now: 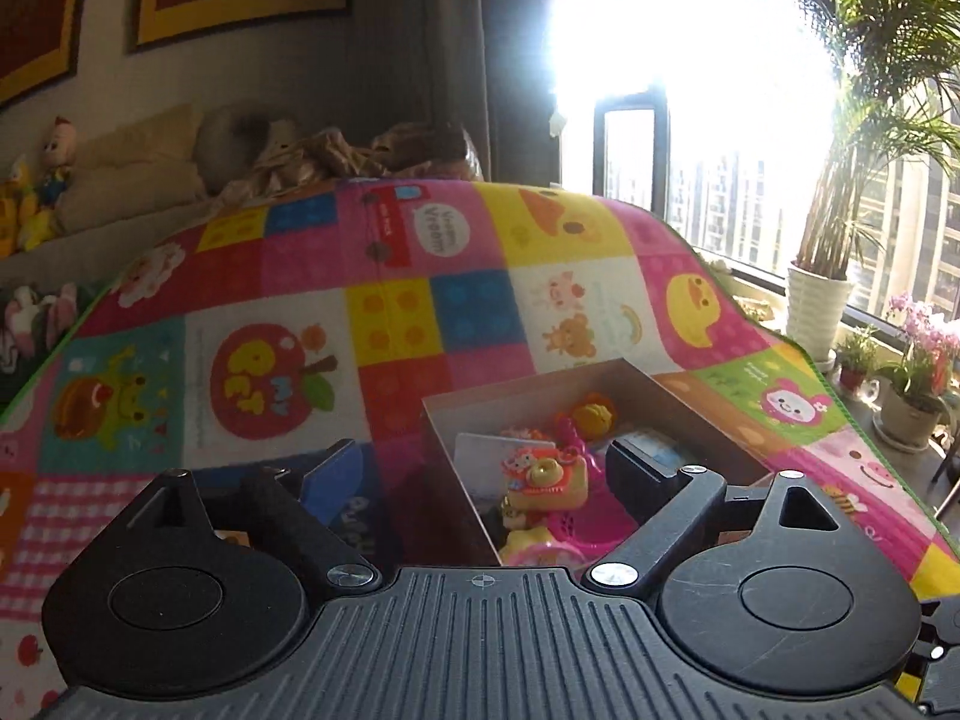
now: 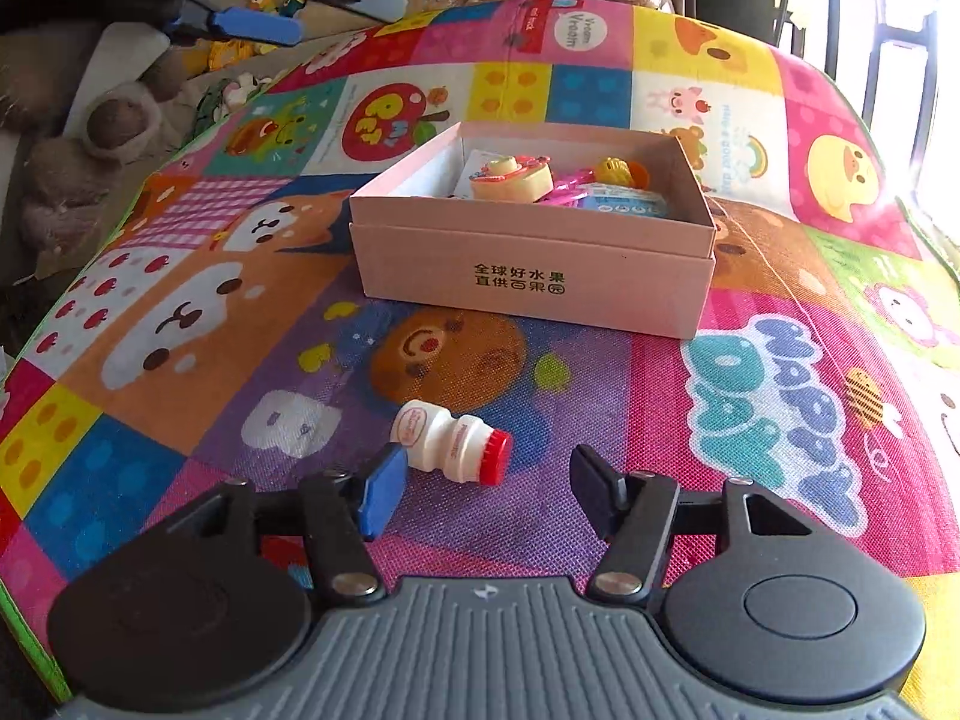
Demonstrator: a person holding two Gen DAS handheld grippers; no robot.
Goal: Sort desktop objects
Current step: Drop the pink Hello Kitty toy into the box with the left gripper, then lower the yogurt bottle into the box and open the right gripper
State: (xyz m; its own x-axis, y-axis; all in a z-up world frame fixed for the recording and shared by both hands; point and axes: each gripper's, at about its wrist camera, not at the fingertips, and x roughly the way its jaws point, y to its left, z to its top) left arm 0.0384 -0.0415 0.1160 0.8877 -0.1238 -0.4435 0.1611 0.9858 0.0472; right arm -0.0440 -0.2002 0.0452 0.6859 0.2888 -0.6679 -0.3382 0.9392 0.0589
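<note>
A small white plastic drink bottle with a red cap (image 2: 451,441) was seen lying on its side on the colourful cartoon-patterned mat (image 2: 600,396) that covered the surface, its cap turned toward the right. The right gripper (image 2: 483,483) was held low just behind it, with the jaws spread wide and nothing gripped; the blue-padded left finger (image 2: 379,498) was just beside the bottle's base, though contact could not be made out, and the black right finger (image 2: 594,483) stood apart from the cap.

Farther back on the mat, an open pale pink cardboard box with dark printed characters on its front wall (image 2: 528,276) was placed. Inside it, a yellow toy camera (image 2: 510,177), a yellow-orange round toy (image 2: 612,171), pink plastic pieces and a light blue packet (image 2: 630,204) were seen.

The left gripper (image 1: 480,474) was held above the near left corner of the same box (image 1: 540,384), with its jaws also wide apart and empty. In the right wrist view, it was seen raised at the upper left (image 2: 288,12), well apart from the bottle.
</note>
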